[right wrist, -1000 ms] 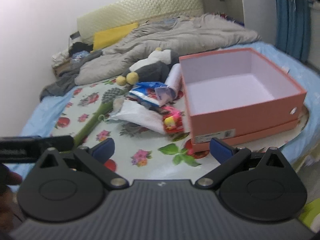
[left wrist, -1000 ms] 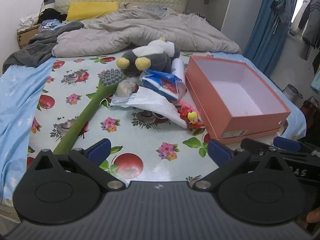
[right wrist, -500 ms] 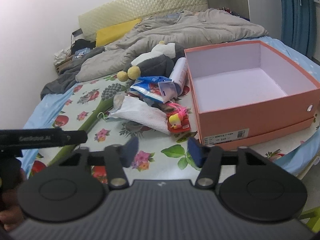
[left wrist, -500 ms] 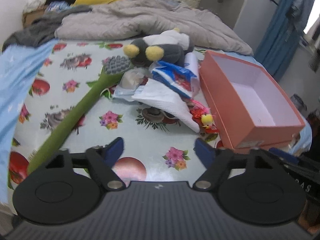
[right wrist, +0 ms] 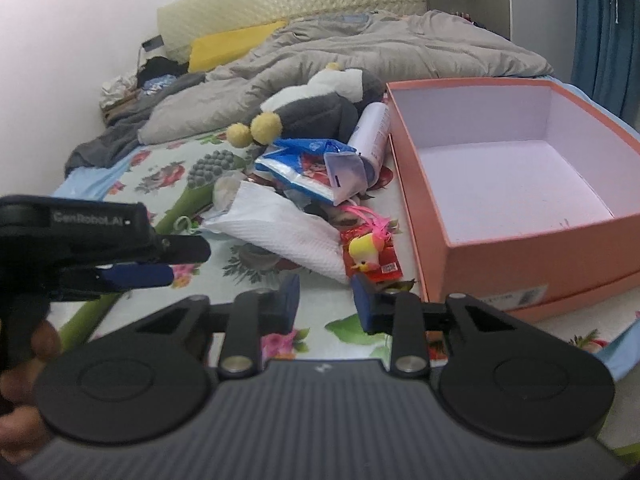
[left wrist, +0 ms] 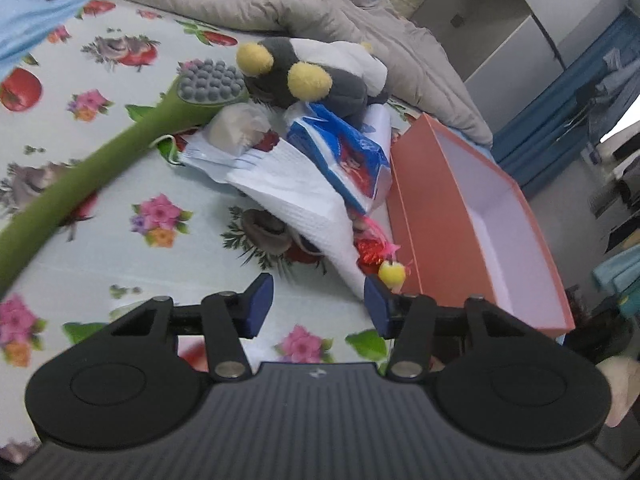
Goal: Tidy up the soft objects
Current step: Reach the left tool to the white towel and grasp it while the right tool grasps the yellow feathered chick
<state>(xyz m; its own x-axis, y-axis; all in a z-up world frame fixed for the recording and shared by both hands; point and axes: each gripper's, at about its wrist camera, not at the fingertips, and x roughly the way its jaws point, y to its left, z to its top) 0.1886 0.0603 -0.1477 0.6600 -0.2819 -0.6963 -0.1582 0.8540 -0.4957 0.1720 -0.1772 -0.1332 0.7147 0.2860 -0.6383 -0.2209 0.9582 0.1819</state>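
Observation:
A pile of soft things lies on the flowered cloth [left wrist: 120,256]: a grey and white plush penguin [left wrist: 320,76] [right wrist: 320,108], a long green plush toothbrush [left wrist: 120,152] [right wrist: 192,196], a white paper towel [left wrist: 296,200] [right wrist: 280,228], a blue snack bag [left wrist: 348,160] [right wrist: 308,168] and a small yellow chick toy [left wrist: 392,272] [right wrist: 364,252]. An empty orange box [left wrist: 480,216] [right wrist: 512,184] stands right of the pile. My left gripper [left wrist: 318,304] is open and empty just short of the towel's corner. My right gripper [right wrist: 326,300] is open and empty near the chick.
A crumpled grey quilt [right wrist: 380,52] and a yellow pillow [right wrist: 232,44] lie at the back of the bed. A white tube [right wrist: 372,128] leans against the box. A blue curtain [right wrist: 608,32] hangs at the right. My left gripper body [right wrist: 92,240] shows at the right view's left edge.
Both grippers have moved forward toward the pile. Both have narrowed their fingers but stay open. Nothing on the bed has moved.

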